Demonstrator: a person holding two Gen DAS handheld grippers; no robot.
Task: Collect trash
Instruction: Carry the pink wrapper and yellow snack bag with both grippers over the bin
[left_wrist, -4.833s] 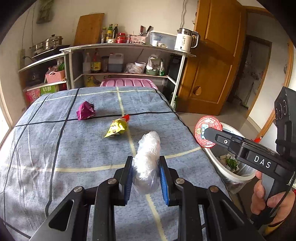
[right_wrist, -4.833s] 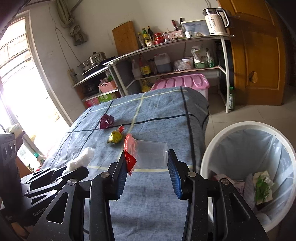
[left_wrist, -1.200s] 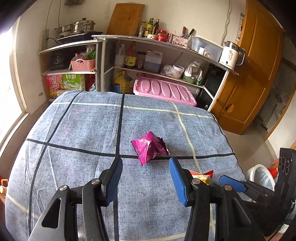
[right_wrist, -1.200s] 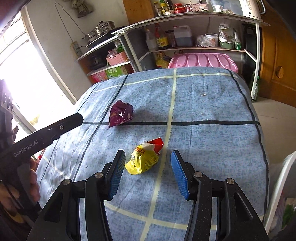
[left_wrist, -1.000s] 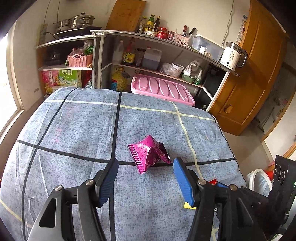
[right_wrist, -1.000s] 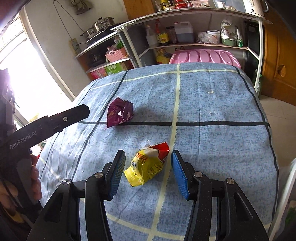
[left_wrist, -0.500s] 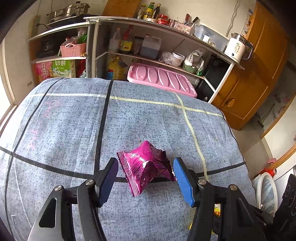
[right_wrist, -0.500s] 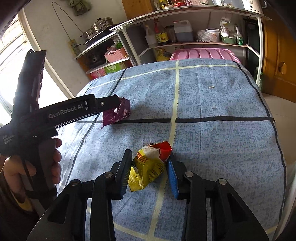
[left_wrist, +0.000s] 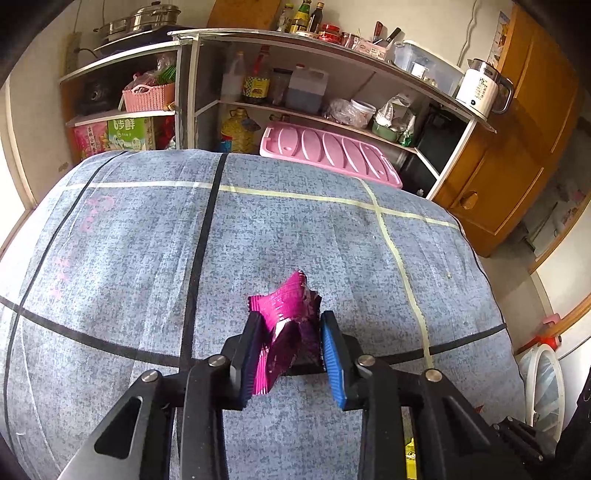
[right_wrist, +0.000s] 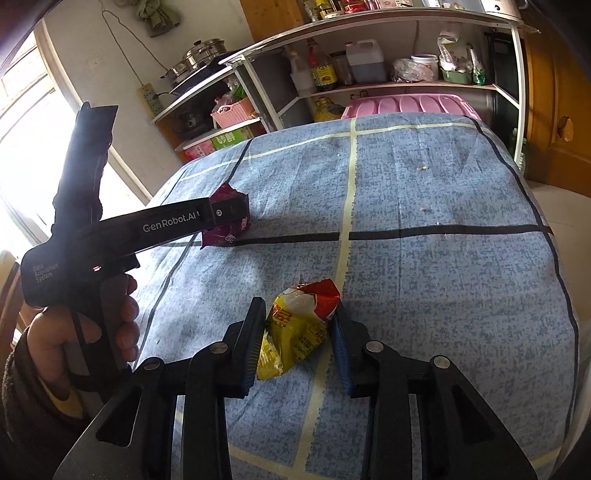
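My left gripper is shut on a crumpled magenta snack wrapper on the blue-grey checked tablecloth. My right gripper is shut on a yellow and red snack bag resting on the same cloth. In the right wrist view the left gripper shows at the left, clamped on the purple wrapper. The white trash bin's rim shows at the lower right of the left wrist view.
A metal shelf rack with bottles, jars and a kettle stands beyond the table's far edge, with a pink plastic lid below it. A wooden door is to the right. A bright window lies left.
Both grippers moved forward around their wrappers and closed on them. The magenta wrapper is squeezed upright between the left fingers; the yellow bag is pinched between the right fingers.
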